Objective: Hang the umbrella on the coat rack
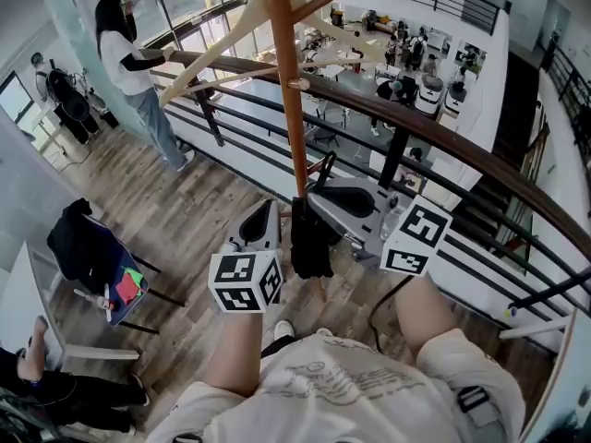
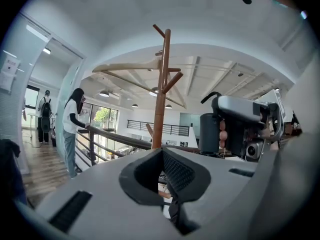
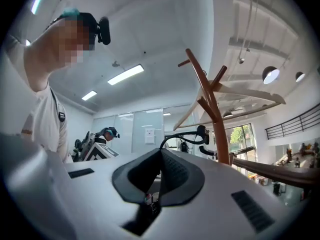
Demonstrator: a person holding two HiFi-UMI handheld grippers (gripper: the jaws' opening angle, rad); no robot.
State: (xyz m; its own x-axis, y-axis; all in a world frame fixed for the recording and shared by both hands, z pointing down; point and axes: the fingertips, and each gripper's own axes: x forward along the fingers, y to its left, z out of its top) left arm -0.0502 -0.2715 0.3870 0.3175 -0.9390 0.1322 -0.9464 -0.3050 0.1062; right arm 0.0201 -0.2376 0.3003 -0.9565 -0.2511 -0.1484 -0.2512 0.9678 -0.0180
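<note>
The wooden coat rack [image 1: 290, 109] rises just ahead of me, its pegs branching near the top [image 2: 165, 76] [image 3: 210, 91]. A folded black umbrella [image 1: 310, 243] hangs at the pole's foot side. My right gripper [image 1: 312, 203] is shut on its top end. The umbrella's black strap loop [image 3: 186, 135] arcs up from the jaw tips [image 3: 161, 152], beside the pole. In the left gripper view the umbrella [image 2: 210, 133] shows as a dark cylinder with the loop above it. My left gripper [image 1: 270, 209] [image 2: 162, 152] sits just left of the umbrella, shut and holding nothing.
A dark wooden handrail with black bars [image 1: 443, 141] runs right behind the rack, with a drop to a lower floor beyond. A person [image 1: 129, 58] stands at the rail to the far left. A chair with clothes [image 1: 100, 257] stands at the left.
</note>
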